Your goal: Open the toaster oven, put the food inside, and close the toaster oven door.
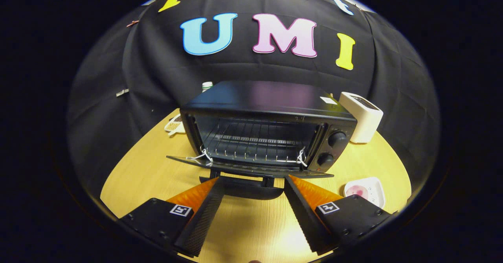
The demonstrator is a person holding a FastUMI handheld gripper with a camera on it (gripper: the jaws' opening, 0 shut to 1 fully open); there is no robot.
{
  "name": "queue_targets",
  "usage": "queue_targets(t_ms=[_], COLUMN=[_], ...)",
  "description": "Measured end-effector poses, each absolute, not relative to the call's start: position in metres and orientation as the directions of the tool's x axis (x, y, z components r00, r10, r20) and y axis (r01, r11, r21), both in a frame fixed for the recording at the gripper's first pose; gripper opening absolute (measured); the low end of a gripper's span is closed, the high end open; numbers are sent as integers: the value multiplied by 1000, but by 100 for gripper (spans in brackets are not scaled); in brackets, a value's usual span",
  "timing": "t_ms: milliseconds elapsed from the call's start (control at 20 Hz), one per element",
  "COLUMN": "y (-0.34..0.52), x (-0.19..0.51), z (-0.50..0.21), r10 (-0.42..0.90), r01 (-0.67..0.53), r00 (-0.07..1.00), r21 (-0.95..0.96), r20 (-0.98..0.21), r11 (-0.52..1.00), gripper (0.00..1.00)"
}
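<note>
A black toaster oven [271, 109] stands on the wooden table [149, 172], straight ahead of my fingers. Its door [247, 168] hangs fully down and flat, showing the wire rack [251, 139] with nothing on it. The door's black handle [245, 188] lies between my two fingertips. My gripper [253, 182] is open, its orange-and-black fingers [204, 206] spread wide either side of the handle, not pressing on it. A small white dish [375, 186] holding a pink piece of food [355, 190] sits on the table just right of the right finger.
A white box-shaped appliance [363, 117] stands right of the oven, close to its knobs [337, 138]. A small packet [174, 124] and a white bottle cap [207, 85] show at the oven's left rear. Bare tabletop lies under the fingers.
</note>
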State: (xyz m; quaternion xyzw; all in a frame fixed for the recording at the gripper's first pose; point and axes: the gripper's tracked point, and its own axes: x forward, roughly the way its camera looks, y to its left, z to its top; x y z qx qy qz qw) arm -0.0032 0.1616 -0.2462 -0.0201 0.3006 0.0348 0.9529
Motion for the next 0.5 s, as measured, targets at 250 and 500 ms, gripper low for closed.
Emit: queue_targets(t_ms=[250,500], y=[161,167], x=[-34,-56], z=[-285,-322], r10=[54,98], r01=[-77,-114], r00=[749,648], r21=[-6,31], r20=[-661,-755], r11=[997,993], gripper=[100,100])
